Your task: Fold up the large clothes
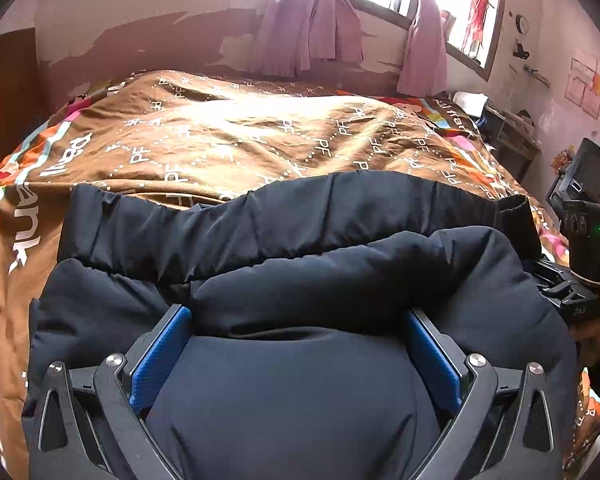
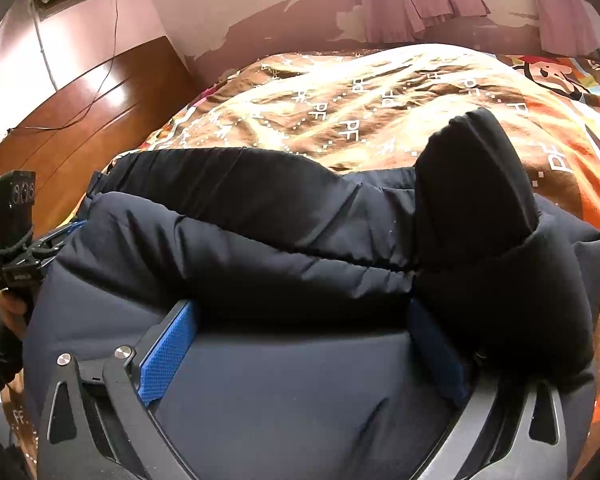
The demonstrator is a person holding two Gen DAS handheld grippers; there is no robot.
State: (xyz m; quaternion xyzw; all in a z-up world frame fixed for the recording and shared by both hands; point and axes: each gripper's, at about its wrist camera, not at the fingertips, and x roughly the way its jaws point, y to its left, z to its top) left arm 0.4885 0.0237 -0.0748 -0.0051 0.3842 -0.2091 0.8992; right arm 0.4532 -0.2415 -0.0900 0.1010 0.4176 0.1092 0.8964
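A dark navy padded jacket (image 1: 300, 248) lies folded on the bed, its elastic hem toward the far side. My left gripper (image 1: 298, 320) has its blue pads wide apart with a thick fold of the jacket bulging between them. In the right wrist view the same jacket (image 2: 260, 240) fills the near half, a black cuffed sleeve (image 2: 476, 172) lying over its right part. My right gripper (image 2: 304, 312) also has its pads spread wide around a thick fold of jacket. Each gripper shows at the edge of the other's view: the right (image 1: 584, 240), the left (image 2: 16, 240).
The bed is covered by a brown quilt (image 1: 240, 132) printed with white letters and bright cartoon borders. Pink curtains (image 1: 312, 24) hang at the windows behind. A wooden headboard or cabinet (image 2: 80, 112) stands at the left. A cluttered desk (image 1: 512, 128) stands at the far right.
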